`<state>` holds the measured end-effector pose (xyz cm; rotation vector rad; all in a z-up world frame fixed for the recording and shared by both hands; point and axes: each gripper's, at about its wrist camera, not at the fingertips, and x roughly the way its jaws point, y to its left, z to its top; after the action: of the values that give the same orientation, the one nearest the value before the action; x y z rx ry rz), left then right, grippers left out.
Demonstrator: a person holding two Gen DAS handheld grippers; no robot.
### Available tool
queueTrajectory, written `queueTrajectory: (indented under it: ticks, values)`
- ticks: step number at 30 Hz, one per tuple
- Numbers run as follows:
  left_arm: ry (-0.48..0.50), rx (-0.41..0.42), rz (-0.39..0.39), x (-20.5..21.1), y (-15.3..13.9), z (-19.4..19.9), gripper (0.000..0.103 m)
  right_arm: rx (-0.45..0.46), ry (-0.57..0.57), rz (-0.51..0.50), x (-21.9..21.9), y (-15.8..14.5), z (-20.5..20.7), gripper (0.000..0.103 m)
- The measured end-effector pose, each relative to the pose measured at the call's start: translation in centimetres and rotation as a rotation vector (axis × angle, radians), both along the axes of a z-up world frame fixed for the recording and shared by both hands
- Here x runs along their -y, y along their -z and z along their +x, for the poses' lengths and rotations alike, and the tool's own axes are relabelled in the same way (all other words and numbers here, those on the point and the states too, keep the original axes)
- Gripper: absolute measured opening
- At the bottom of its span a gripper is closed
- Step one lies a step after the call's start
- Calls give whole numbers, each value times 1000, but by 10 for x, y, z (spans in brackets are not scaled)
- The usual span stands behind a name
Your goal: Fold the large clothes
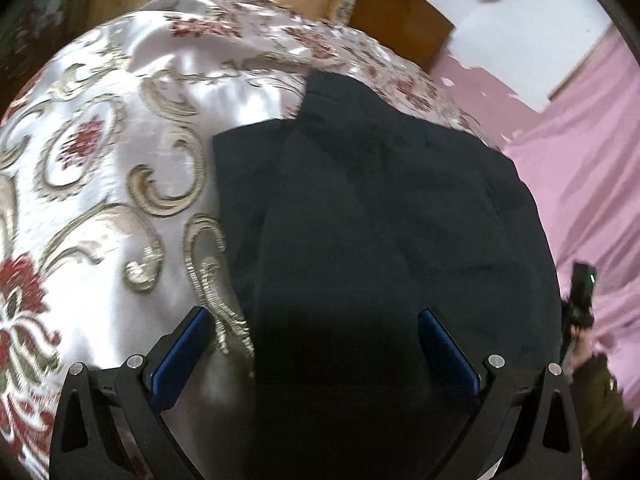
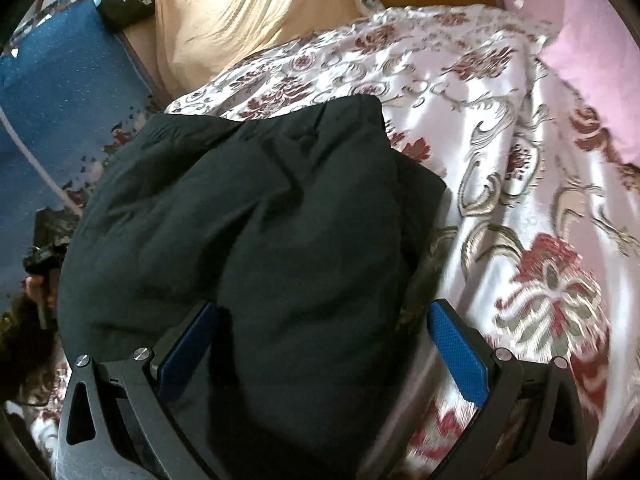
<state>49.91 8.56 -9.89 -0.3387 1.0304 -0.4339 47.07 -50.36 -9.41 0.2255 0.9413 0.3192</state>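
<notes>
A large dark navy garment (image 1: 380,220) lies folded in layers on a white floral bedspread (image 1: 120,152); it also shows in the right wrist view (image 2: 260,220). My left gripper (image 1: 316,344) is open, its blue pads wide apart above the garment's near edge, holding nothing. My right gripper (image 2: 324,336) is open too, above the garment's near right part, with its right finger over the bedspread (image 2: 520,160). The other gripper shows at the right edge of the left wrist view (image 1: 580,300) and at the left edge of the right wrist view (image 2: 44,248).
A tan cloth (image 2: 224,12) lies at the head of the bed, with a wooden headboard (image 1: 400,24) behind. A pink sheet (image 1: 580,168) is on one side. A blue floral carpet (image 2: 60,92) and a black box (image 2: 124,0) are on the other side.
</notes>
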Motion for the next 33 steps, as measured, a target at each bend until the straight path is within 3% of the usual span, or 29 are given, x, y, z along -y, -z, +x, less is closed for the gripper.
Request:
queueTrajectory:
  ticks: [8,11,19,25,33]
  values:
    - [89,0,-80,5,9,14,103,-38,-6,58,6,19,36,102]
    - [104,4,-97,3,12,15,103,-104,-10,168,11,37,44,102]
    - [130,12,-130,2,18,18,103,-113,-92,332,-2,50,26,102]
    - [159,4,-153,6,19,22,103,-87,-83,316,-10,54,19,102]
    - [122,3,-101,19,19,19,103,-53,-58,260,-16,53,17,102]
